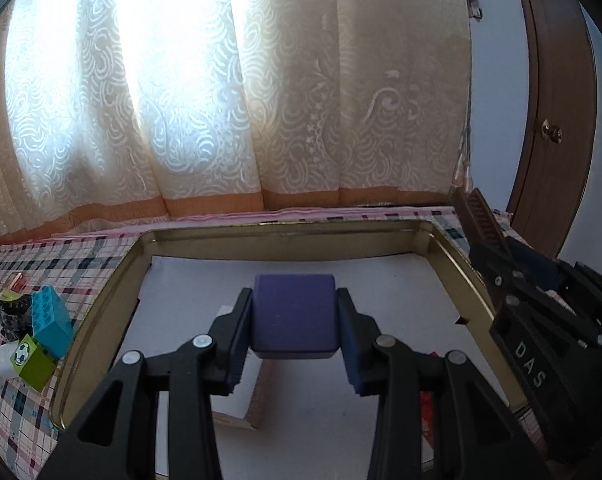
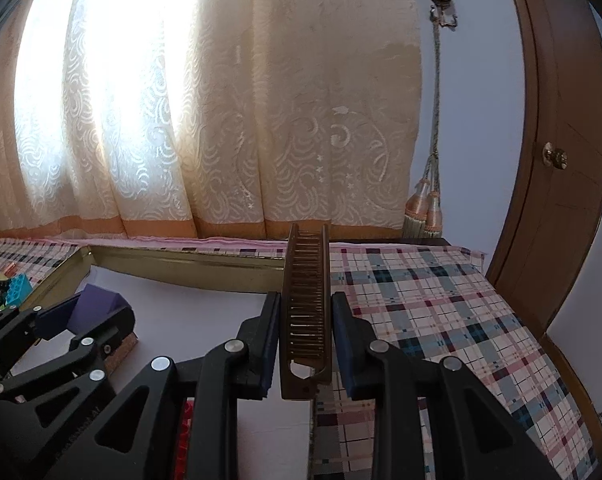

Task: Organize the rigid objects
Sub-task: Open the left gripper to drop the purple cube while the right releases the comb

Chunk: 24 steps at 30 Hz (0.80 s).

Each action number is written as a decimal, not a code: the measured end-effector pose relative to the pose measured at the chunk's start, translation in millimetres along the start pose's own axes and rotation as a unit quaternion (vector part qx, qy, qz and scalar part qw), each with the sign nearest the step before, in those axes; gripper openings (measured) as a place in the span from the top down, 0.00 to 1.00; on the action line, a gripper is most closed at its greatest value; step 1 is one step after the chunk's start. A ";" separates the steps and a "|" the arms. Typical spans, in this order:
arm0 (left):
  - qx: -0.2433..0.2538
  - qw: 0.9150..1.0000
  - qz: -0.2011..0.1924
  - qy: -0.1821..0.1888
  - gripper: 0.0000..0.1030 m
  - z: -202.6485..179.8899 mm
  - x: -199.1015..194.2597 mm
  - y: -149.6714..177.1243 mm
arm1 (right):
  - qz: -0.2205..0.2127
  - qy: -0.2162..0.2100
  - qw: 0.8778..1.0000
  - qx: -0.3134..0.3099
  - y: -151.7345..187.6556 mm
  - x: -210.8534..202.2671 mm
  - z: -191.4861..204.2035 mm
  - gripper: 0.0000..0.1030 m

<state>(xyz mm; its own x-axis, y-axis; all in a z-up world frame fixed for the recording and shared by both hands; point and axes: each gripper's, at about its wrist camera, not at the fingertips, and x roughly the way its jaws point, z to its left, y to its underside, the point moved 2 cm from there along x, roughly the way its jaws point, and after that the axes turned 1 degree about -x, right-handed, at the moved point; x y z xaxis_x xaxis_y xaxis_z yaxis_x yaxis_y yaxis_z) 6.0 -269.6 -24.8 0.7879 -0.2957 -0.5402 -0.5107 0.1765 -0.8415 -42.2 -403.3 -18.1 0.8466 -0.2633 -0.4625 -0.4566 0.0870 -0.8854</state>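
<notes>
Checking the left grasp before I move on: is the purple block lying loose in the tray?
No, the purple block is clamped between the left gripper's fingers, above the tray.

Not much to read here tbh. The only clear lettering is "DAS" in pale capitals on the black body of the right tool [image 1: 486, 216], seen from the left wrist view, running down its side. The left tool [image 2: 91, 308] has some faint embossed text on its black arm in the right wrist view, but it's too dim and blurry to make out. The green block [image 1: 31, 360] on the worktop carries a soccer ball picture, no words. Nothing else has any writing I can see.
</notes>
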 end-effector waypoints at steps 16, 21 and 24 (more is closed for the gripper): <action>0.000 0.999 0.040 -0.004 0.62 -4.2 15.0 -0.4 | 0.033 -0.023 0.999 -0.015 1.1 13.1 8.0 0.72; -0.006 0.998 0.058 0.001 0.54 -3.4 21.0 0.8 | 0.039 -0.040 0.998 -0.012 2.1 14.7 8.1 0.72; -0.007 0.999 0.036 -0.018 0.32 -3.0 12.6 -0.3 | 0.022 -0.035 0.999 0.002 1.6 7.6 3.5 0.66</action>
<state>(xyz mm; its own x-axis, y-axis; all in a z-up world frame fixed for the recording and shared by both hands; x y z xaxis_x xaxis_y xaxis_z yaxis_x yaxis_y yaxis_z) 15.1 -276.2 -31.3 0.7602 -0.2496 -0.5999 -0.5713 0.1830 -0.8001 -35.5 -401.9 -23.2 0.8430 -0.1908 -0.5029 -0.4927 0.1014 -0.8643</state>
